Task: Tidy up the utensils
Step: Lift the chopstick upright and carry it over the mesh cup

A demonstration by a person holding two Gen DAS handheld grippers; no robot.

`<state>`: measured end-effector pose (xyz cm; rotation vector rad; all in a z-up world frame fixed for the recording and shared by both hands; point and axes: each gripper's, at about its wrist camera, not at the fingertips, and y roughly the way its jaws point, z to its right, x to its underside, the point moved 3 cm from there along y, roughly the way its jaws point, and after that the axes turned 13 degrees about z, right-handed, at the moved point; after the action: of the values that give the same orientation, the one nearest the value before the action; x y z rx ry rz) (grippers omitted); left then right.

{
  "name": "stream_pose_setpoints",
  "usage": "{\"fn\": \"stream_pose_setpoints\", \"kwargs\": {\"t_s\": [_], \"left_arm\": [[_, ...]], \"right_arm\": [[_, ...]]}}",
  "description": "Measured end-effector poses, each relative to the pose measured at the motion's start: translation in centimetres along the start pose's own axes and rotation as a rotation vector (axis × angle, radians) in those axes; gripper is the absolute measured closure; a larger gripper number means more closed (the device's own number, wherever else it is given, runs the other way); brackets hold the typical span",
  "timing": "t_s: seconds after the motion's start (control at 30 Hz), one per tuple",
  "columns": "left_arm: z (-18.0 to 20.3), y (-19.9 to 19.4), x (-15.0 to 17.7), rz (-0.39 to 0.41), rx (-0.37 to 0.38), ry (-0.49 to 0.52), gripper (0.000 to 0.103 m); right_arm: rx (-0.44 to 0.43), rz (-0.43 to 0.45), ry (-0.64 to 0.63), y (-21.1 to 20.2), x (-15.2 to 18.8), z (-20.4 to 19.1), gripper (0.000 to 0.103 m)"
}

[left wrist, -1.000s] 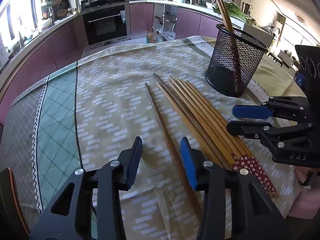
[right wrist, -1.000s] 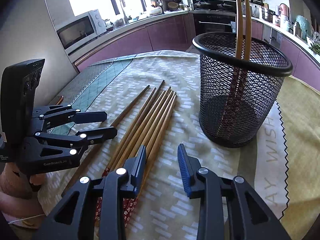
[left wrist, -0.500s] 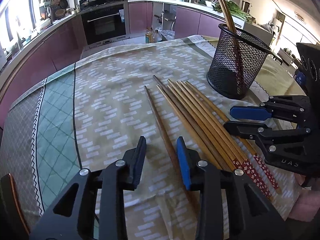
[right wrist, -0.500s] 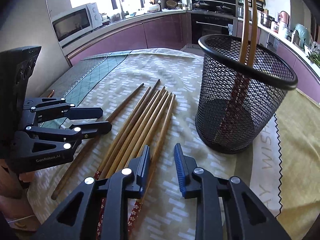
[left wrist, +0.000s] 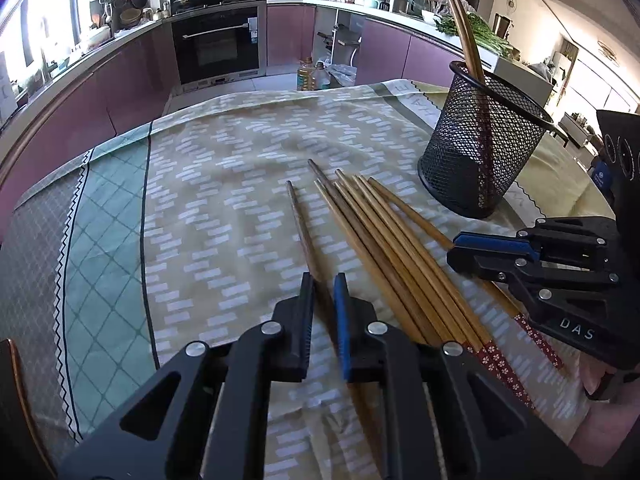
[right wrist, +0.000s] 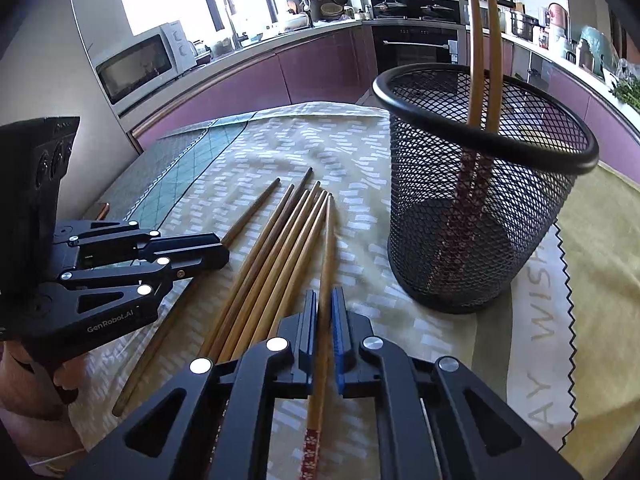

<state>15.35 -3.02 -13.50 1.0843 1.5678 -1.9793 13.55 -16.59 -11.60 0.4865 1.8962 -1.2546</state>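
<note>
Several wooden chopsticks (left wrist: 384,240) lie side by side on the tablecloth, also in the right wrist view (right wrist: 280,248). My left gripper (left wrist: 323,284) is shut on a dark brown chopstick (left wrist: 302,232) that lies apart at the left of the bunch. My right gripper (right wrist: 324,300) is shut on the rightmost chopstick (right wrist: 326,256), the one with a red flowered end. A black mesh holder (left wrist: 480,152) stands upright at the back right and holds two chopsticks (right wrist: 480,40); it also shows in the right wrist view (right wrist: 480,208).
A patterned tablecloth (left wrist: 220,208) covers the table, with a green checked band (left wrist: 108,240) at the left. Kitchen counters, an oven (left wrist: 218,44) and a microwave (right wrist: 140,68) stand beyond the table's far edge.
Both grippers have moved down and forward and have closed: the left on the dark separate chopstick, the right on the rightmost chopstick. Both were open before.
</note>
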Motion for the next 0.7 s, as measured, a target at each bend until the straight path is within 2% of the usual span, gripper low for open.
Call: {"fn": "stream_pose_setpoints", "kwargs": {"t_s": [0.43, 0.7], "left_arm": [[-0.3, -2.6, 0.2, 0.029, 0.012, -0.004, 0.095], [0.0, -6.3, -1.6, 0.1, 0.094, -0.032, 0.095]], "right_arm": [[-0.055, 0.066, -0.011, -2.7, -0.9, -0.5, 0.097], [-0.096, 0.144, -0.011, -6.0, -2.2, -0.4, 0.097]]}}
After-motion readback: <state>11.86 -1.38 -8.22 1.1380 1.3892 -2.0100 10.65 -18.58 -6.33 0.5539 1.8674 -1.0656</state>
